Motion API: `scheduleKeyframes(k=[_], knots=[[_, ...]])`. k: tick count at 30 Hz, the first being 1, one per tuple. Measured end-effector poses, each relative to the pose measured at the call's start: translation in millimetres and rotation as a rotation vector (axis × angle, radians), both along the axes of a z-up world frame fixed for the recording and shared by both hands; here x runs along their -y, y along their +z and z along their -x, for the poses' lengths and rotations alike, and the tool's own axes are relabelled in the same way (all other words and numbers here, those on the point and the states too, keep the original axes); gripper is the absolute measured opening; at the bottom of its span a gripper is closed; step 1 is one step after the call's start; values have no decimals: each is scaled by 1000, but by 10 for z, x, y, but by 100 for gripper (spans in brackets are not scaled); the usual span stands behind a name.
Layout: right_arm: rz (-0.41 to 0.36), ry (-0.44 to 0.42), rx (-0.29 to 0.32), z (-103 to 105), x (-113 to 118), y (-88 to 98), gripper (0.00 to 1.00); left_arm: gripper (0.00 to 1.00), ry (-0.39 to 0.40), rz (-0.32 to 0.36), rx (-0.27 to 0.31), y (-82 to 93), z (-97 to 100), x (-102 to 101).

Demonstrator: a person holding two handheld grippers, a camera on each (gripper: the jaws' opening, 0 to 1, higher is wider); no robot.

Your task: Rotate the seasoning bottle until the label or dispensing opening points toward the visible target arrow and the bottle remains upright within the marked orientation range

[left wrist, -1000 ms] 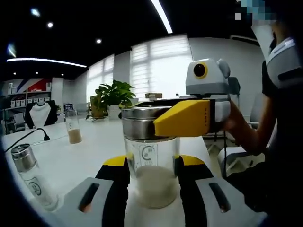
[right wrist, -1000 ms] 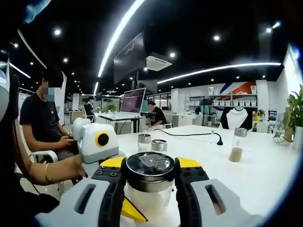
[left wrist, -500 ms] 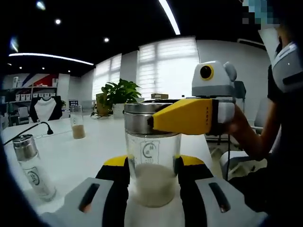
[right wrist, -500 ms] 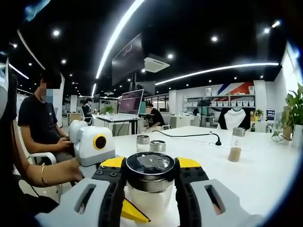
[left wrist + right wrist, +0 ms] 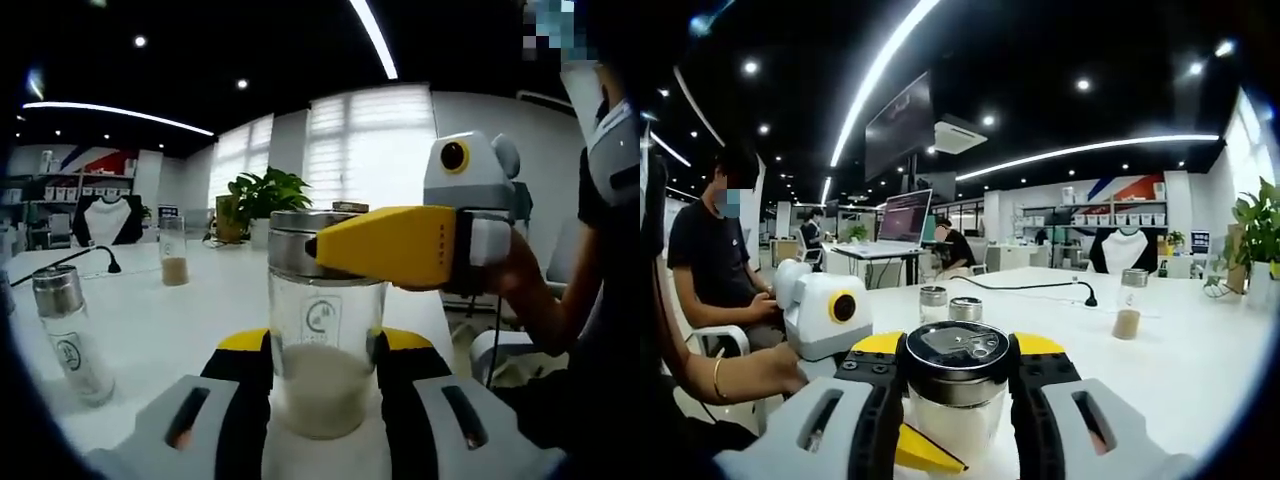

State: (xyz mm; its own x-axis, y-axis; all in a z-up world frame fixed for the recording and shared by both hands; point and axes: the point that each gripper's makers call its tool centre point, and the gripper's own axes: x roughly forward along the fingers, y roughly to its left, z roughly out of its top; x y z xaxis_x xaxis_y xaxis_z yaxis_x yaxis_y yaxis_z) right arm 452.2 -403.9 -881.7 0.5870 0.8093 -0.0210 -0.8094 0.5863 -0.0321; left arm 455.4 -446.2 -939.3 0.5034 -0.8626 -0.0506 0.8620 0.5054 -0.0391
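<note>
**Two grippers on one shaker bottle**

White tabletop (image 5: 190, 320) runs across an open office, with a potted plant (image 5: 262, 198) by the far windows and a laptop (image 5: 902, 218) on a desk behind. Upright at the near edge stands the seasoning bottle (image 5: 325, 330), a clear glass jar part-filled with pale powder, its printed label facing the left gripper view. The left gripper (image 5: 322, 375) clamps the glass body low down, one jaw on each side. The right gripper (image 5: 958, 385) closes around the steel cap (image 5: 958, 358), its yellow jaw crossing that cap from the right in the left gripper view. No target arrow is visible. Spare shakers stand further off: one (image 5: 68, 335) to the left, a pair (image 5: 948, 305) beyond, a taller one (image 5: 1128, 305) to the right. Glass is rigid, smooth, breakable and likely slippery; the fill weighs the bottom, so a low hold on the body steadies it while the cap offers a grip for turning.
</note>
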Motion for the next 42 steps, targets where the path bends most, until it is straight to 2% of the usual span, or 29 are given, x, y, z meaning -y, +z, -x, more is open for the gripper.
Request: scheduleKeyframes(k=[3,7,9,10,12,13,18,22,26,29,32,35,42], knots=[[4,-12,-7,-9,-1,1,38,44,39,-1,-15,-5,-20,-1],[18,-34,-13,-10,-15,-6,38,44,106,-37,5,-12,-43,-4],[19,-48,-13,-19,-10,-8,38,45,166,-56,-3,-21,-72,-43],[19,-52,-14,-23,-8,-9,38,45,207,-85,31,-1,-88,-76],[21,-59,-16,-31,-8,-11,38,45,220,-121,65,15,-46,-44],[23,-62,-16,-31,-12,-12,38,45,253,-142,76,12,-56,-64],[20,-83,-16,-32,-6,-18,38,46,271,-133,90,9,-58,-60],[13,-110,-6,-33,-12,-20,38,47,343,-162,139,35,-53,-70],[6,-135,-1,-37,-15,-21,38,48,376,-166,148,31,-46,-80],[3,-156,2,-19,-31,-22,38,50,420,-139,140,34,-39,-98],[-1,-166,5,-25,-25,-17,38,50,456,-141,154,29,-42,-119],[-3,-183,6,-30,-23,-14,38,50,487,-115,172,51,-35,-138],[-39,-238,24,-47,16,1,37,51,530,-113,192,56,-55,-123]])
